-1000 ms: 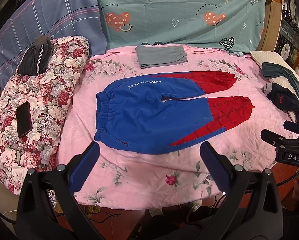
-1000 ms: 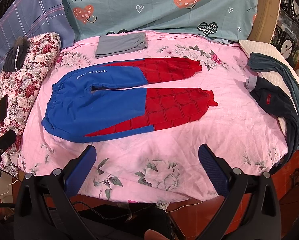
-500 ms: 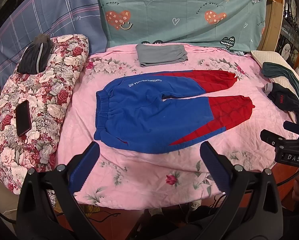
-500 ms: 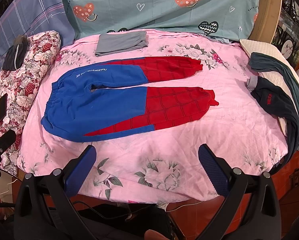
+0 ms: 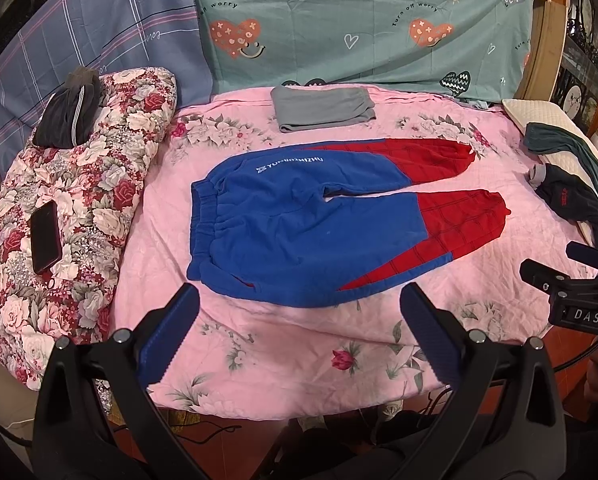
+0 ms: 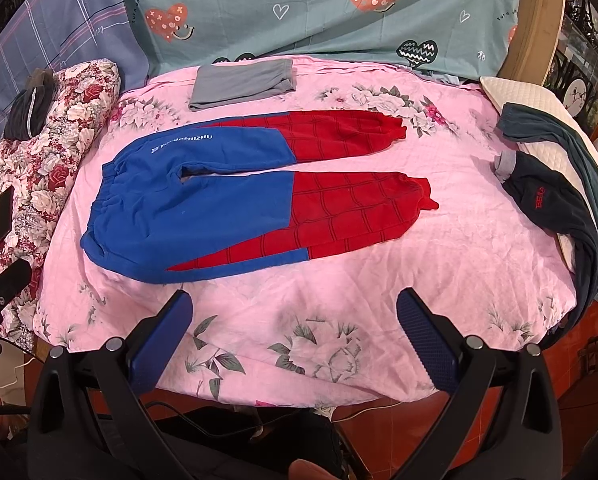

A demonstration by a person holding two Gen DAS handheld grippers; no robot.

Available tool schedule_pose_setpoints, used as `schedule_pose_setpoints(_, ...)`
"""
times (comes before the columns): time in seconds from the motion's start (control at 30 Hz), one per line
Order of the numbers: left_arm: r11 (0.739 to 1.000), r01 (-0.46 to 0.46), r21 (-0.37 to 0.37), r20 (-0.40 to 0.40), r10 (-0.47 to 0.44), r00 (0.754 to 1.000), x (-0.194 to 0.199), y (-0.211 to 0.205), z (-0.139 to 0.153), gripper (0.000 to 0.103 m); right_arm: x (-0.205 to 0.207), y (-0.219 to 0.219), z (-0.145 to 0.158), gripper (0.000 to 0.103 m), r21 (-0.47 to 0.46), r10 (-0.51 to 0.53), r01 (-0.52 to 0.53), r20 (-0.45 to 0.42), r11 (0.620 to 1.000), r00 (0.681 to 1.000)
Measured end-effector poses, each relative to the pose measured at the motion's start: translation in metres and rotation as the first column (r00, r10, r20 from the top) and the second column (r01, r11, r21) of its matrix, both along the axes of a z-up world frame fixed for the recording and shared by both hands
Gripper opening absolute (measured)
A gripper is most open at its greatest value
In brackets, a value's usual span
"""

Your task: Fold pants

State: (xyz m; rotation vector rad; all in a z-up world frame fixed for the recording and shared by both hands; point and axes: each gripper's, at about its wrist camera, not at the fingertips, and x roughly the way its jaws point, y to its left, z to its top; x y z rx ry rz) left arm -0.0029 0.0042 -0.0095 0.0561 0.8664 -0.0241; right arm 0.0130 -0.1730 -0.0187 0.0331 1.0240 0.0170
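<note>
Lying flat and unfolded on the pink flowered sheet [image 5: 283, 344], the pants [image 5: 299, 232] are spread with the waistband toward the flowered quilt [image 5: 59, 208] and both legs stretched away from it, side by side with a narrow gap between them. The upper part is blue, with white lettering printed along the far leg; the lower legs are red, crossed by thin dark grid lines, and end in gathered cuffs. A red wedge runs up the near leg's edge.

Beyond the pants, a folded grey garment [image 6: 243, 84] is seen near the green bedding [image 6: 339, 12]. A dark garment [image 6: 551, 204] is draped at the sheet's edge past the cuffs.

The left gripper [image 5: 299, 312] and right gripper [image 6: 293, 308] are held above the sheet's near edge, short of the pants, both spread wide and holding nothing.
</note>
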Motion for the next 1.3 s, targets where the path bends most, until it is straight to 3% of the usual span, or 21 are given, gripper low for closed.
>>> schedule_pose_setpoints(1.07, 1.000, -0.004, 0.002, -0.049, 0.004, 0.999, 0.024, -0.006, -0.011, 0.101, 0.024, -0.005, -0.011, 0.102, -0.002, 0.012, -0.013, -0.042, 1.000, 0.999)
schedule_pose_setpoints(1.17, 1.000, -0.020, 0.010, -0.059, 0.021, 0.998, 0.029, -0.005, -0.013, 0.101, 0.029, -0.017, -0.015, 0.102, 0.026, 0.010, -0.009, -0.020, 1.000, 1.000)
schedule_pose_setpoints(1.3, 0.998, -0.070, -0.001, -0.080, 0.070, 0.994, 0.038, 0.003, -0.019, 0.101, 0.050, -0.070, -0.040, 0.102, 0.102, -0.097, 0.098, -0.013, 0.990, 0.995)
